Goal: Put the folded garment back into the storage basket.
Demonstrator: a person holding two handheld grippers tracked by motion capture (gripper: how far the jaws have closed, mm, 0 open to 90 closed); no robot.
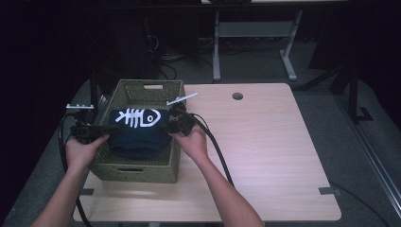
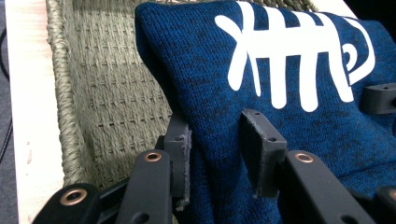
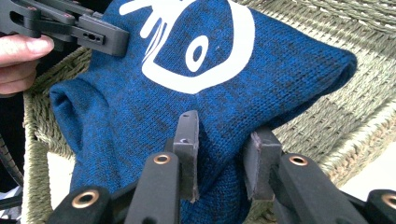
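Sweater (image 1: pixel 137 135) over basket (image 1: pixel 156 170) | you held opposite edges to keep it spread | left gripper (image 2: pixel 215 154) and right gripper (image 3: pixel 222 154) jaws pinched fabric.

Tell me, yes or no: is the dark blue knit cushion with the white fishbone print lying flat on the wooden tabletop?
No, the dark blue knit cushion sits over the olive woven basket.

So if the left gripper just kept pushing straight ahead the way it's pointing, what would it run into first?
The blue knit cushion itself: the left gripper already pinches its edge between the jaws. Pushing on would press deeper into it, toward the right gripper on the far side. The woven basket wall lies beyond, though depth is unclear.
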